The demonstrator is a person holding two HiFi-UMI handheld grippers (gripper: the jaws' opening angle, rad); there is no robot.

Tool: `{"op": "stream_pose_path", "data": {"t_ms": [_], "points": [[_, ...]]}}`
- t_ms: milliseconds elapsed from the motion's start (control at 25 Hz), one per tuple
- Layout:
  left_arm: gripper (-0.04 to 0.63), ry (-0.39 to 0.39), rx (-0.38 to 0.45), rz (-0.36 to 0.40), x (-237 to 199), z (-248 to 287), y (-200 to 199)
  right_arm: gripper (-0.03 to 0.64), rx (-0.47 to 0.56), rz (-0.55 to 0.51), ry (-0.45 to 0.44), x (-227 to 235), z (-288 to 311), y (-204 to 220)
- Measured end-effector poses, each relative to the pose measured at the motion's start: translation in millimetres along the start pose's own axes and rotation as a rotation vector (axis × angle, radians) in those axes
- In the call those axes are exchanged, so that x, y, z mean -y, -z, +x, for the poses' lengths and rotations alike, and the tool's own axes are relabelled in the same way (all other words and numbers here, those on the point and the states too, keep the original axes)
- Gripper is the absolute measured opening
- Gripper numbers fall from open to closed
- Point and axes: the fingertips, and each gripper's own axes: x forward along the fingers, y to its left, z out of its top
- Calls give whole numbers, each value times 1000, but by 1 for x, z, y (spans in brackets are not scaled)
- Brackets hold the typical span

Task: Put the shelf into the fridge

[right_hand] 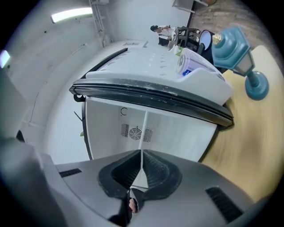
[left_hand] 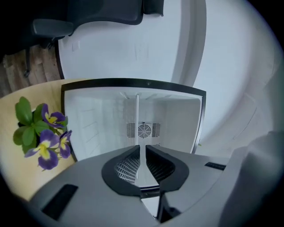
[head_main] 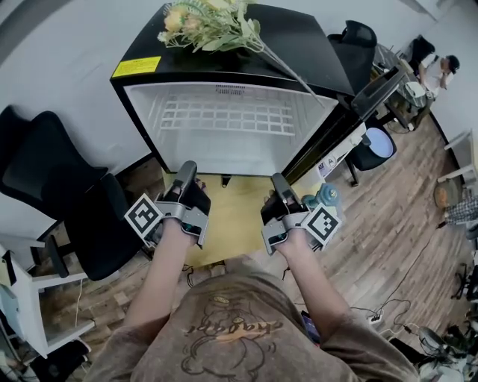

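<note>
A black mini fridge [head_main: 299,52] stands open in front of me. The white wire shelf [head_main: 224,116] lies level inside it, about halfway up. Both gripper views show the shelf edge-on as a thin white line [left_hand: 137,115] [right_hand: 143,128] across the white interior. My left gripper [head_main: 187,170] [left_hand: 141,166] hovers at the fridge's front lower left, clear of the shelf. Its jaws are a narrow slit apart with nothing between them. My right gripper [head_main: 278,181] [right_hand: 142,155] hovers at the front lower right, shut and empty, its tips meeting.
The fridge door [head_main: 332,138] hangs open to the right. Artificial flowers [head_main: 209,22] lie on the fridge top, and purple ones [left_hand: 42,137] show beside it. A blue lantern [head_main: 325,195] [right_hand: 239,48] stands near the right gripper. Black office chairs [head_main: 45,179] crowd the left.
</note>
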Motion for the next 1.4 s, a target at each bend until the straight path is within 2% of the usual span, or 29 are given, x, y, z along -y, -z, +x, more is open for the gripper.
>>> {"op": "stream_pose_path", "data": {"t_ms": [240, 320, 480, 600, 800, 920, 1080, 1160, 1400], "points": [[48, -5, -13, 8, -2, -29, 16, -6, -46, -67, -9, -7, -26, 14], [48, -10, -10, 26, -2, -38, 19, -8, -79, -126, -17, -11, -32, 17], [48, -14, -34, 117, 1, -47, 32, -15, -151, -327, -79, -28, -40, 15], [44, -4, -45, 200, 7, -56, 46, -13, -187, -408, -124, -39, -48, 14], [34, 18, -71, 334, 16, -68, 74, -2, -200, -566, -51, -25, -73, -2], [32, 4, -85, 442, 14, -76, 82, -2, -214, -685, -50, -22, -85, -4], [31, -13, -103, 642, 14, -83, 93, -2, -233, -838, -63, -20, -97, -2], [31, -26, -113, 742, 13, -86, 96, -2, -237, -889, -69, -18, -102, -1], [31, -47, -116, 978, 13, -94, 107, -2, -233, -1012, -83, -16, -110, 4]]}}
